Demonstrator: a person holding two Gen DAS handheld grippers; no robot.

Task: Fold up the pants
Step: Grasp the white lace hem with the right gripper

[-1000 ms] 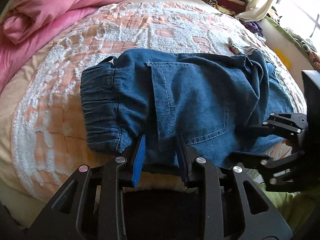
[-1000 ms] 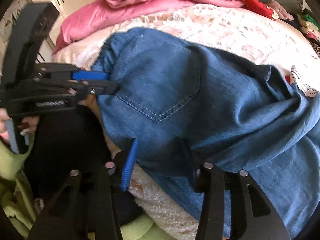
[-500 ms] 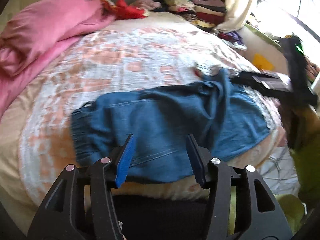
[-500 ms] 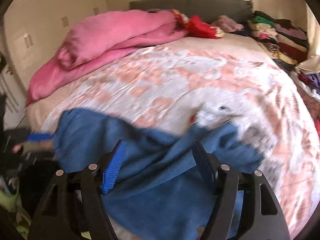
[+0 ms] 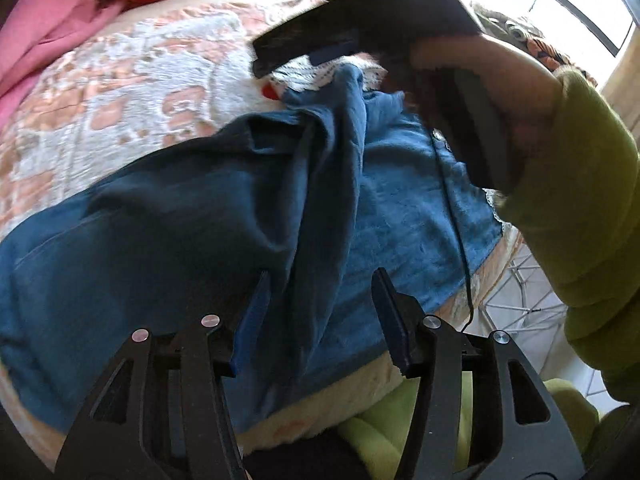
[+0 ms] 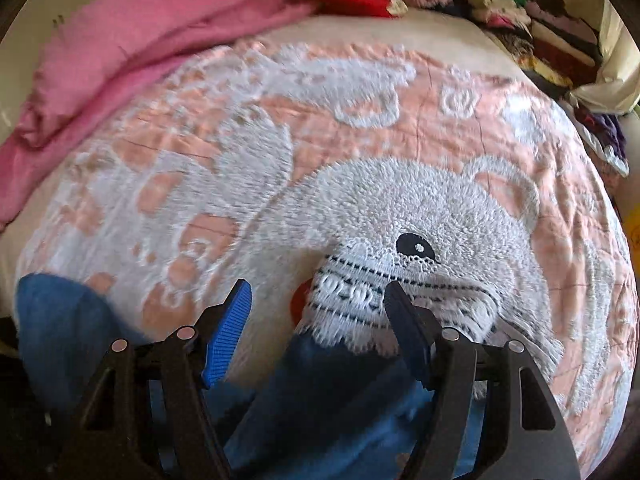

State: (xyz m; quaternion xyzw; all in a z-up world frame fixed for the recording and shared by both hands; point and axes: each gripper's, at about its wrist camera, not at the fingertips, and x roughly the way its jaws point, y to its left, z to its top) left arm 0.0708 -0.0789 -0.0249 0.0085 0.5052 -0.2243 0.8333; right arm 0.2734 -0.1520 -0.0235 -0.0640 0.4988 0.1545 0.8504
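Note:
The blue denim pants (image 5: pixel 180 216) lie across the near edge of the bed, with a raised fold ridge (image 5: pixel 332 168) running up the middle. My left gripper (image 5: pixel 320 280) is open just above the pants' near edge, jaws on either side of that ridge. My right gripper (image 6: pixel 316 288) is open over the pants' far end (image 6: pixel 320 376), where white lace trim (image 6: pixel 360 296) shows at the hem. In the left wrist view the right gripper (image 5: pixel 312 50) hangs over the lace hem (image 5: pixel 316 76), held by a hand in a green sleeve (image 5: pixel 580 184).
The bed has a pink and white fuzzy blanket (image 6: pixel 280 140) with a bear pattern. A pink duvet (image 6: pixel 140 28) lies at the back left. Stacked clothes (image 6: pixel 520 16) sit at the back right. The bed's right edge drops to a tiled floor (image 5: pixel 524 292).
Both grippers let go of the pants' near edge and opened. The right gripper swung to the far hem with the lace. The left gripper shifted right along the pants.

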